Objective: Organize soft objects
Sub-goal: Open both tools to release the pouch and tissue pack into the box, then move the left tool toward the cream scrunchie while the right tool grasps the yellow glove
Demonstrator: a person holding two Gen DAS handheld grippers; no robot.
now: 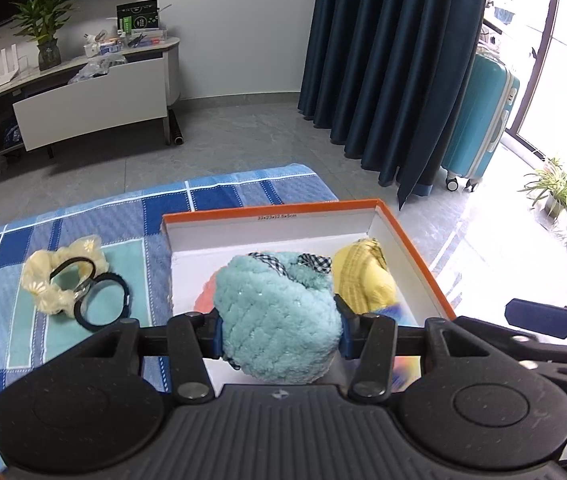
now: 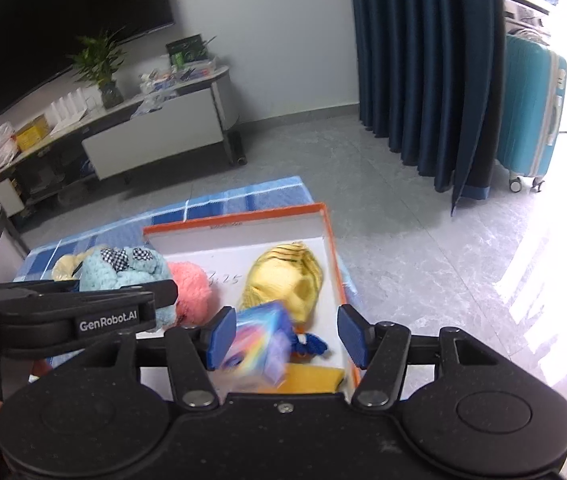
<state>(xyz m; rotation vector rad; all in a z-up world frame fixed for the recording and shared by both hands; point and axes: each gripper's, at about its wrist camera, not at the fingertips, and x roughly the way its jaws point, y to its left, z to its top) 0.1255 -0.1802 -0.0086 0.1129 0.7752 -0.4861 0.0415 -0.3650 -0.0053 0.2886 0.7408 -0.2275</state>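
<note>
My left gripper (image 1: 279, 330) is shut on a fluffy teal knitted piece (image 1: 275, 312) with a checked bow, held over the orange-rimmed white box (image 1: 271, 210). Inside the box lie a yellow knitted item (image 1: 363, 276), a pink fluffy item (image 2: 191, 284) and a blurred rainbow-coloured item (image 2: 259, 340). My right gripper (image 2: 285, 336) is open above the box's near right part, the rainbow item between its fingers and falling loose. A cream scrunchie (image 1: 43, 280) and black hair ties (image 1: 103, 306) lie on the blue checked cloth (image 1: 11, 328) left of the box.
The box (image 2: 239, 220) sits on the cloth over a low surface with grey tile floor beyond. A TV stand (image 1: 91, 96) stands at the back left, dark blue curtains (image 1: 395, 60) and a teal suitcase (image 1: 479, 120) at the right, potted plants (image 1: 563, 196) at far right.
</note>
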